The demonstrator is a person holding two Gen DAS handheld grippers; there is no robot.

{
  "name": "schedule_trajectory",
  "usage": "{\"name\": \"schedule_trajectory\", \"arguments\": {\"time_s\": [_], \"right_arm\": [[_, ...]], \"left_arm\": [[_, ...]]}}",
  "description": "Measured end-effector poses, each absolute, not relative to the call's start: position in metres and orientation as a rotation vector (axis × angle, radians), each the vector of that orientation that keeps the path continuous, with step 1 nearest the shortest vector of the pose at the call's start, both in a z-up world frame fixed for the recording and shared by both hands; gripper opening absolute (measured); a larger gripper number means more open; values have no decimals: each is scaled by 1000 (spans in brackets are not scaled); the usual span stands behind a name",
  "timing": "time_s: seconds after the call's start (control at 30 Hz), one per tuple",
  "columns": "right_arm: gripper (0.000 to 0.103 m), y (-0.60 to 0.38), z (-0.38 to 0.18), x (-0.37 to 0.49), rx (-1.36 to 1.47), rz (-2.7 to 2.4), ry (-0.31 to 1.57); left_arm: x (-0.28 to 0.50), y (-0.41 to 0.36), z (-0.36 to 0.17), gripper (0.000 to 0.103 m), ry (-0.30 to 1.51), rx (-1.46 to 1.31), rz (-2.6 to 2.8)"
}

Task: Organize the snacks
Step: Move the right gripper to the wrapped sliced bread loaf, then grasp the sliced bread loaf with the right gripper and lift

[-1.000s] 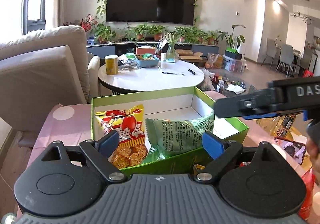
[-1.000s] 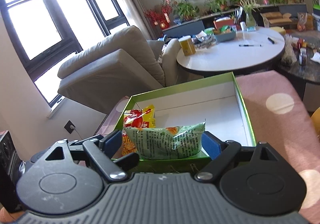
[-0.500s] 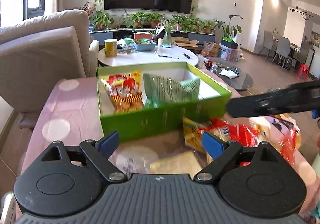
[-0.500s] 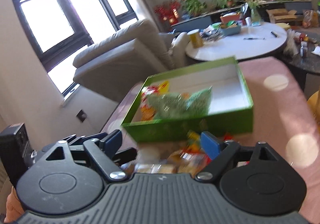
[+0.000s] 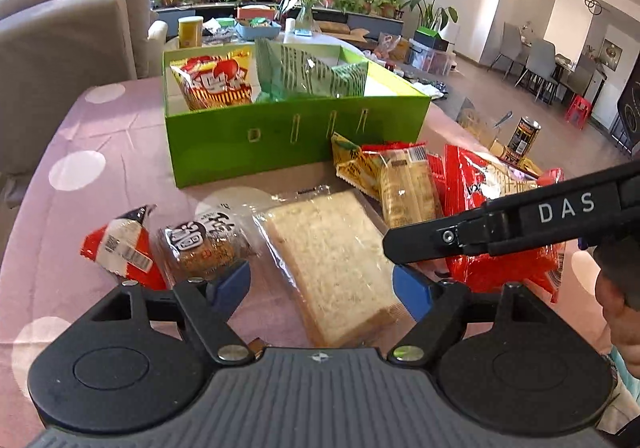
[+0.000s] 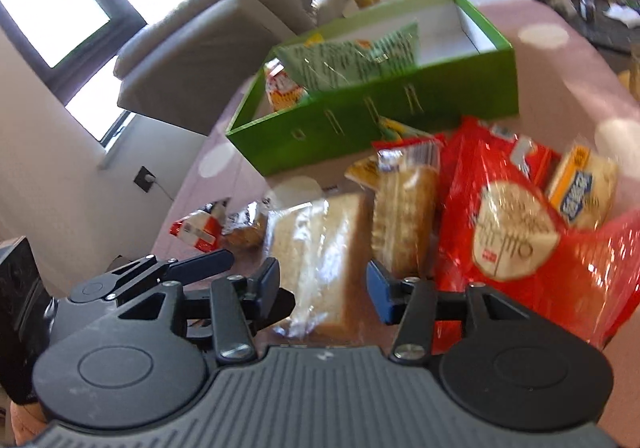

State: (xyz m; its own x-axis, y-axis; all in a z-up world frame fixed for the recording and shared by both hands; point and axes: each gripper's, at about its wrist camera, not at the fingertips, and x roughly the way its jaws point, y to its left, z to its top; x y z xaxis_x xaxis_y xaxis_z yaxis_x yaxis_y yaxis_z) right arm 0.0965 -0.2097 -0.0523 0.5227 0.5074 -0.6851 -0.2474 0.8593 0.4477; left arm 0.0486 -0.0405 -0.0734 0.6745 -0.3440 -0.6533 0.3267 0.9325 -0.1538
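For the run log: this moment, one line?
left gripper: open, closing | right gripper: open, closing | both over wrapped bread | green box: two packs

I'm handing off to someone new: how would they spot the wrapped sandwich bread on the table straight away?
Start at the green box on the pink dotted tablecloth; loose snacks lie in front of it. The sandwich bread is the pale slab in clear wrap lying nearest, between the left gripper's open jaws. Unlike its red, yellow and dark printed neighbours, its wrapper is plain and see-through.

Two close wrist views angled down, sharing bread bag (image 5: 332,260) and green box (image 6: 372,108).
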Motion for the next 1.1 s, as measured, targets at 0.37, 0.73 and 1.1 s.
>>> {"name": "schedule_trajectory", "arguments": {"time_s": [0.37, 0.73, 1.1], "right_arm": [[81, -189, -68, 108, 314, 451, 971], [73, -188, -56, 98, 280, 504, 918], [73, -202, -17, 80, 315, 545, 776]], "left_arm": [[61, -45, -85, 78, 792, -61, -386], [40, -49, -57, 76, 686, -60, -419], [27, -55, -14, 76, 532, -9, -427]]}}
